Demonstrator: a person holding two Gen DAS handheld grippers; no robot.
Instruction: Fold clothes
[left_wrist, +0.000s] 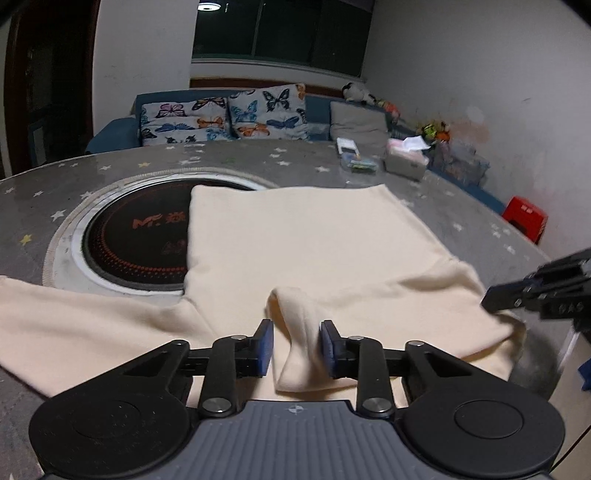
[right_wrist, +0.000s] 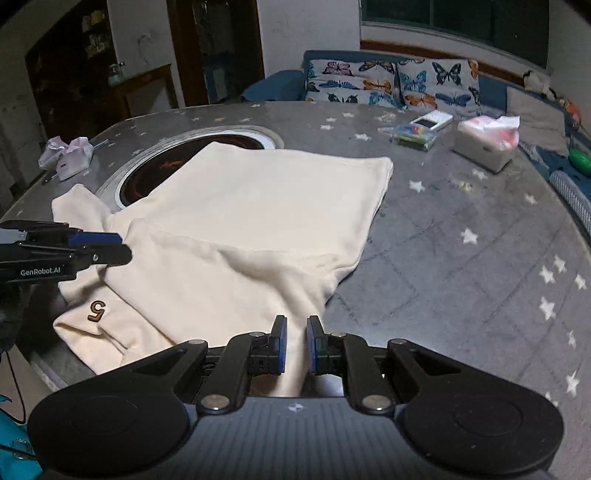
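Note:
A cream garment (left_wrist: 306, 240) lies partly folded on the grey star-print table (left_wrist: 110, 166), over part of a round black cooktop (left_wrist: 136, 240). My left gripper (left_wrist: 296, 347) has its jaws apart around a raised fold of the cloth near the table's front edge. My right gripper (right_wrist: 296, 343) has its jaws narrowly apart with a ridge of the same garment (right_wrist: 266, 206) between the pads, at the near right corner. A brown "5" mark (right_wrist: 96, 310) shows on the near flap. Each gripper shows in the other's view, the right one (left_wrist: 532, 291) and the left one (right_wrist: 92, 247).
A tissue box (right_wrist: 487, 144), a small box of coloured items (right_wrist: 413, 134) and a white device (right_wrist: 432, 120) sit at the table's far right. A pink bag (right_wrist: 70, 157) lies at far left. A sofa with butterfly cushions (left_wrist: 229, 114) stands behind. A red stool (left_wrist: 526, 218) is at right.

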